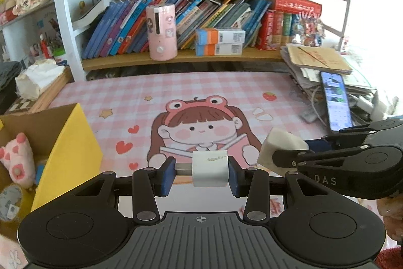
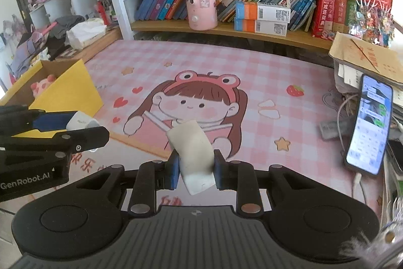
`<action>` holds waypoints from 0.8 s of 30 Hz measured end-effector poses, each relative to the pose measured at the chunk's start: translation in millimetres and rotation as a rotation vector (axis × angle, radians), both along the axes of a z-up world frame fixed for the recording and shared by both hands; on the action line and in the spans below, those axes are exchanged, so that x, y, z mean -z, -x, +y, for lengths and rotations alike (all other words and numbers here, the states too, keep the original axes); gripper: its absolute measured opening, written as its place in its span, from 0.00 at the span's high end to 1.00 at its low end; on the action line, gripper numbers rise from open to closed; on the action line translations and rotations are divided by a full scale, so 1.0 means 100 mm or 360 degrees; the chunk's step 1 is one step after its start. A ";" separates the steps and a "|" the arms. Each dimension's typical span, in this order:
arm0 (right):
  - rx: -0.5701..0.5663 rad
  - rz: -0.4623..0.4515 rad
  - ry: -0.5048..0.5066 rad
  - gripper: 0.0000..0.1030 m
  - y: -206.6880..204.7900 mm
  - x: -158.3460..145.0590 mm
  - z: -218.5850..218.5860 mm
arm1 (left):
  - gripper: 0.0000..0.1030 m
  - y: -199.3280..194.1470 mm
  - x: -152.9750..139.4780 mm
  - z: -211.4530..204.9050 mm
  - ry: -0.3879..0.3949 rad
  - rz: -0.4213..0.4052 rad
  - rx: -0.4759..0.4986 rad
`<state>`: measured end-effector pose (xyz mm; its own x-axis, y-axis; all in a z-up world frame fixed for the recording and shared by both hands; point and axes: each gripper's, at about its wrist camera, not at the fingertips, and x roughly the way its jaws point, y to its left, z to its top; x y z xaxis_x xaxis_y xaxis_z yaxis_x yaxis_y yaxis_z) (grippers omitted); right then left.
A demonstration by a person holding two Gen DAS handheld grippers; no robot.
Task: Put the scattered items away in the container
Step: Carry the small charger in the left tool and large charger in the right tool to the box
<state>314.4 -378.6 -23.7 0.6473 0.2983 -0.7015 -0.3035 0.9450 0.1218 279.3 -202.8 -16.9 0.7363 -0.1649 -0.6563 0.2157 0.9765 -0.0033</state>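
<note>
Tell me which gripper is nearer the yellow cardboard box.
Left. The left gripper, shut on a white block, hangs just right of the yellow cardboard box. The right gripper, holding a white eraser, is farther right, over the mat's cartoon girl.

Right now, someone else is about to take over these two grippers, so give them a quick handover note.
Left gripper: shut on a white charger cube, held above the pink desk mat.
Right gripper: shut on a white eraser-like block, also off the mat.
Container: yellow cardboard box on the left side of the mat, open on top.
Done: a pink plush paw and a tape roll already lie in the box.
Left: carry both held pieces over the box and release them.
</note>
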 end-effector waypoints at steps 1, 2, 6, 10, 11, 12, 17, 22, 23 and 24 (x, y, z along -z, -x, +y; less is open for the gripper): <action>0.0014 0.0001 0.0004 0.76 0.05 0.00 0.01 | 0.60 0.03 0.00 0.01 0.0007 0.0005 0.0008; 0.0025 -0.0002 0.0006 0.76 0.09 -0.01 0.01 | 0.60 0.06 0.00 0.03 0.0017 0.0011 0.0017; 0.0076 -0.0014 0.0023 0.77 0.29 -0.05 0.03 | 0.60 0.19 -0.01 0.11 0.0065 0.0015 0.0054; 0.0124 -0.0028 0.0044 0.77 0.50 -0.09 0.08 | 0.60 0.36 -0.03 0.17 0.0094 0.0006 0.0112; 0.0138 -0.0027 0.0045 0.77 0.55 -0.09 0.10 | 0.60 0.40 -0.03 0.18 0.0099 0.0002 0.0126; 0.0153 -0.0023 0.0047 0.77 0.61 -0.09 0.12 | 0.60 0.44 -0.03 0.20 0.0104 0.0000 0.0140; 0.0233 -0.0025 0.0053 0.77 0.89 -0.11 0.27 | 0.60 0.65 -0.04 0.36 0.0115 -0.0012 0.0198; 0.0286 -0.0064 0.0076 0.78 1.23 -0.17 0.51 | 0.60 0.98 -0.07 0.60 0.0134 -0.0027 0.0239; 0.0288 -0.0064 0.0078 0.78 1.30 -0.18 0.57 | 0.60 1.04 -0.07 0.66 0.0137 -0.0024 0.0243; 0.0291 -0.0067 0.0077 0.78 1.39 -0.19 0.64 | 0.60 1.11 -0.07 0.72 0.0141 -0.0022 0.0245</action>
